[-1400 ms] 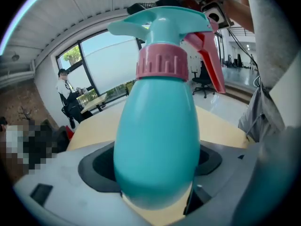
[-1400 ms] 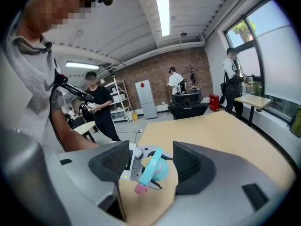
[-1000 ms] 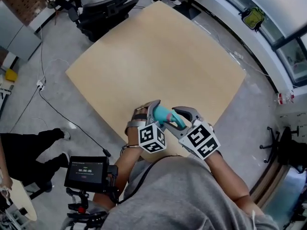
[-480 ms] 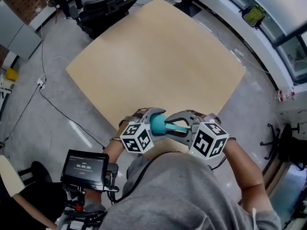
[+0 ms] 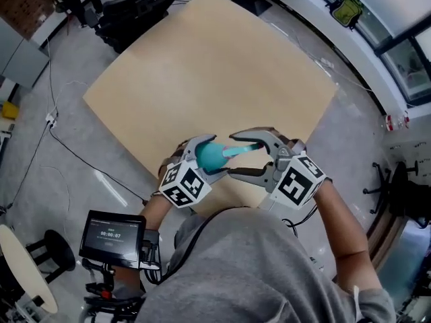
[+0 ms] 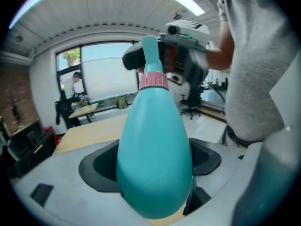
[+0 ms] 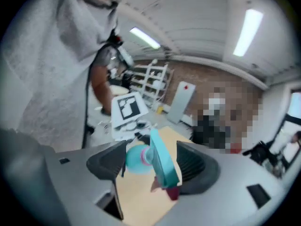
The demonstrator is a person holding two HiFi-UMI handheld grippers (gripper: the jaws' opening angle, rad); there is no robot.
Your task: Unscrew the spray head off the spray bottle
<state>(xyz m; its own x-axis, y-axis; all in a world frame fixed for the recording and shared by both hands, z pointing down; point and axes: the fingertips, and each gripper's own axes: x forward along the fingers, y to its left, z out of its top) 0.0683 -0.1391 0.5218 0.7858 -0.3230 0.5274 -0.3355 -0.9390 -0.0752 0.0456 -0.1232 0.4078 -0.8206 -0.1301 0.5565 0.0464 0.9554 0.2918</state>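
Note:
A teal spray bottle [image 5: 210,156] with a pink collar [image 6: 153,80] lies sideways in the air over the table's near edge. My left gripper [image 5: 205,155] is shut on its round body [image 6: 153,159], pads on both sides. The teal spray head [image 5: 240,150] points right, into my right gripper [image 5: 233,155]. That gripper's jaws are opening. The spray head [image 7: 162,161] and its pink trigger [image 7: 172,192] sit between them, with gaps to both pads. In the right gripper view my right gripper [image 7: 157,166] looks along the head to the bottle body [image 7: 136,158].
The light wooden table [image 5: 215,66] stretches away from the grippers; its near edge lies just under them. Black chairs [image 5: 128,9] stand beyond its far left corner. A small screen device [image 5: 111,234] hangs at the person's left side, over grey floor with a cable [image 5: 74,157].
Both grippers and the bottle have shifted slightly up and left in the head view. The right gripper's jaws, tight on the spray head half a second ago, now stand wider apart.

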